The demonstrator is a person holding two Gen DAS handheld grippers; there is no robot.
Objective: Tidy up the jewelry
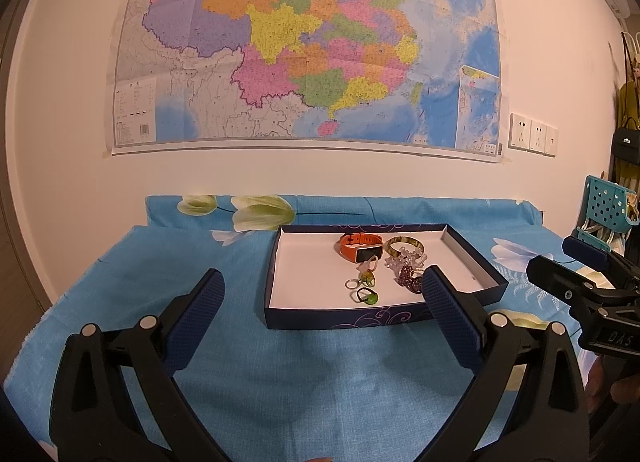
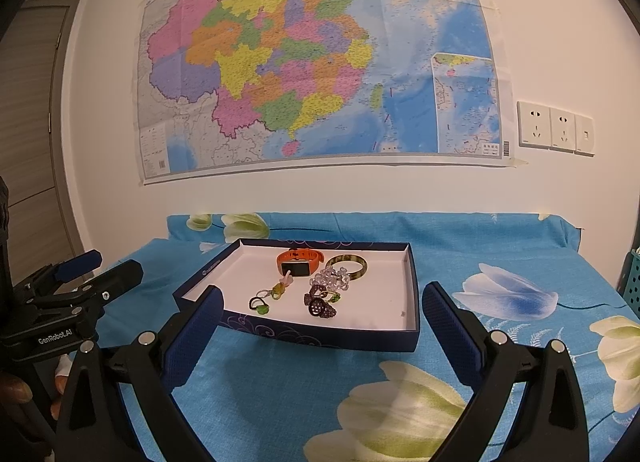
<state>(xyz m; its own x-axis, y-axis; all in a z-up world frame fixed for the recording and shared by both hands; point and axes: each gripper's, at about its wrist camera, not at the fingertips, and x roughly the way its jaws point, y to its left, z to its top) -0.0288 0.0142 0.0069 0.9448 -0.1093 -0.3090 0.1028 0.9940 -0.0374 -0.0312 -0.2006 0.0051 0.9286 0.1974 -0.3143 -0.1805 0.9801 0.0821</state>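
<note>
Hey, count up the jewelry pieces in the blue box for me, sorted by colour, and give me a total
In the box:
Orange: 1, the watch band
Olive green: 1, the bangle
Clear: 1, the bead bracelet
Purple: 1, the beaded piece
Green stone rings: 2, one ring and one ring on the charm
Total: 6

Ahead of the fingers, high on the white wall: coloured map (image 1: 308, 45). Right of the map: row of white wall sockets (image 2: 555, 128). Below and between the fingers: blue floral cloth (image 2: 280, 390). Far right: teal perforated basket (image 1: 608, 203). Far left: grey door (image 2: 32, 125).
</note>
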